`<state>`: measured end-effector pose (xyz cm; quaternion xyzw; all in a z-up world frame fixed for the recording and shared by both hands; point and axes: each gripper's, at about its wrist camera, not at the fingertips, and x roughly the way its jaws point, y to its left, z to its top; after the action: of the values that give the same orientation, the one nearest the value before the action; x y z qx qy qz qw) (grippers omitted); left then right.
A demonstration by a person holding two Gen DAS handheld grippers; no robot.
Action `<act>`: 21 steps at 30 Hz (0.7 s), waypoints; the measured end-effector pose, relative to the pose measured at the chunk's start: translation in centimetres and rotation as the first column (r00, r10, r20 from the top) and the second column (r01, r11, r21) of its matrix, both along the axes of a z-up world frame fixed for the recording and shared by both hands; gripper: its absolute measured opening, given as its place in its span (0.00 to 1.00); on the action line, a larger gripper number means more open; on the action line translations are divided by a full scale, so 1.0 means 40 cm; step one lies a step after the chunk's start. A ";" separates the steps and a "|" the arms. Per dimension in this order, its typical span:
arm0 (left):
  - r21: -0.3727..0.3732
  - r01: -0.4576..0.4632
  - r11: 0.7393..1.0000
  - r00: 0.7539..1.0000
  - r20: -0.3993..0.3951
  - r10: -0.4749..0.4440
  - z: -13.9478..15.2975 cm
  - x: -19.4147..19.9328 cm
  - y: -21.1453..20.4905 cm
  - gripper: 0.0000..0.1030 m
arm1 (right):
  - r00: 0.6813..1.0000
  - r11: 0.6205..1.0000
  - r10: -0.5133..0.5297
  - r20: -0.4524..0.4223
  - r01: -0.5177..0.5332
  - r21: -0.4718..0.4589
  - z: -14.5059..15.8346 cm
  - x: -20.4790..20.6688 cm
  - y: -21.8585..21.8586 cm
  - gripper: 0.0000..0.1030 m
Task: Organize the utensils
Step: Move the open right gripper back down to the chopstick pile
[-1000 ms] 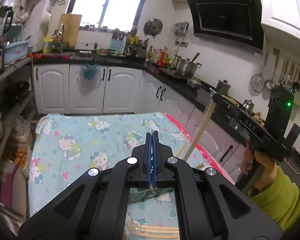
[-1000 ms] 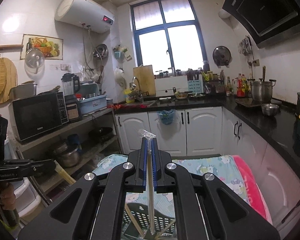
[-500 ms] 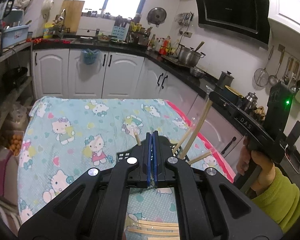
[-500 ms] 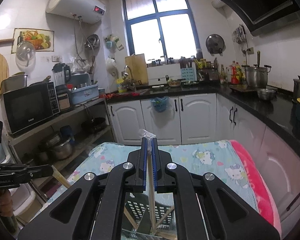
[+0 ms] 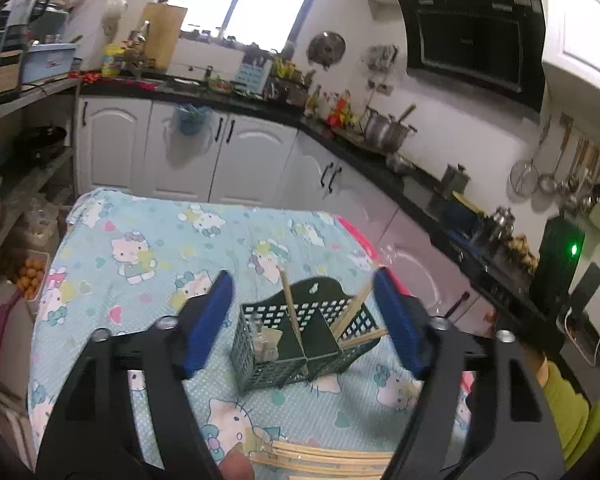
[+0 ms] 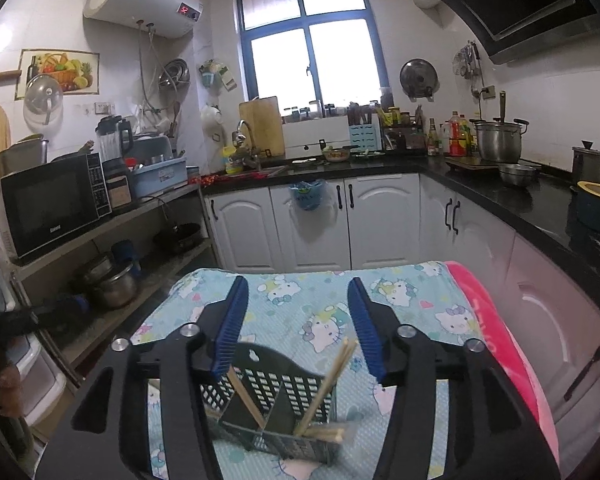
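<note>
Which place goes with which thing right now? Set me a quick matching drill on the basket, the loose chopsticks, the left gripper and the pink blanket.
Things:
1. dark green basket
2. loose chopsticks
3. left gripper
4. pink blanket

Places or states:
A. lying flat on the cloth at the near edge of the left wrist view
B. along the table edge next to the white cabinets
C. fingers open, nothing pressed between them
D. standing on the cartoon-cat cloth, chopsticks leaning inside it

Pairs: 1-D, 2-A, 3-C, 4-B
</note>
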<state>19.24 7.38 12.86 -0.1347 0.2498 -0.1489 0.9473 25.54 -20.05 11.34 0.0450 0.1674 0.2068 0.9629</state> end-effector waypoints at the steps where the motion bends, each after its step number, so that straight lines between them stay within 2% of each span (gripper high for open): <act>1: -0.003 -0.007 1.000 1.000 0.007 0.007 0.003 -0.007 0.005 0.82 | 1.000 1.000 -0.003 0.000 0.003 -0.001 -0.001 -0.010 -0.005 0.54; 3: -0.004 -0.028 1.000 0.999 0.026 0.028 0.011 -0.025 0.017 0.89 | 1.000 1.000 -0.005 0.000 0.005 -0.001 -0.003 -0.022 -0.014 0.59; 12: -0.009 -0.083 0.996 0.996 0.039 0.084 0.005 -0.087 0.050 0.90 | 1.000 1.000 -0.015 -0.013 0.016 0.012 -0.013 -0.073 -0.045 0.72; 21: -0.035 -0.100 0.994 0.995 -0.003 0.100 -0.040 -0.120 0.072 0.90 | 0.999 1.000 -0.012 -0.030 0.012 -0.001 -0.035 -0.112 -0.056 0.75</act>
<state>14.45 10.25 11.26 -0.1636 0.2407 -0.1055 0.9509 21.08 -22.28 9.94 0.0484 0.1815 0.2001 0.9616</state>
